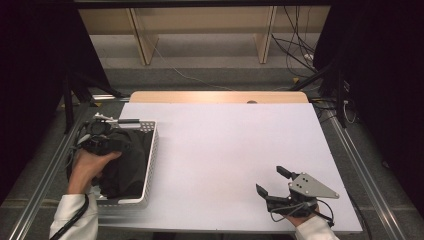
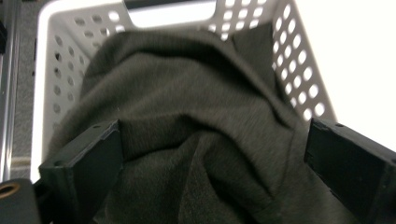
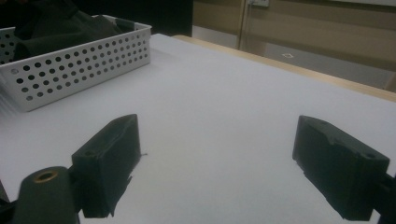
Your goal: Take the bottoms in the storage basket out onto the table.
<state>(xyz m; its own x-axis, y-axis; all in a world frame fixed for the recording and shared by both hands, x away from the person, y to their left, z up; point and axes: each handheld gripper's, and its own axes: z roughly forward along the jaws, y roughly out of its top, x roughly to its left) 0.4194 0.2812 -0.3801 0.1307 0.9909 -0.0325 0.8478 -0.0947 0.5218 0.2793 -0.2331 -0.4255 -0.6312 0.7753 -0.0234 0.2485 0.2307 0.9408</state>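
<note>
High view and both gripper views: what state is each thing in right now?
Left tongs: open, jaws either side of the cloth, not closed on it.
Right tongs: open, holding nothing, over bare table.
Dark cloth: crumpled inside the basket.
White basket: upright at the table's left edge.

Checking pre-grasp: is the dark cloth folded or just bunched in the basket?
Bunched, not folded: the dark cloth lies in loose irregular creases inside the white basket, with the open left gripper over it.

basket (image 1: 151,165) walls hemming cloth (image 2: 187,130), tabletop (image 1: 225,150) open
</note>
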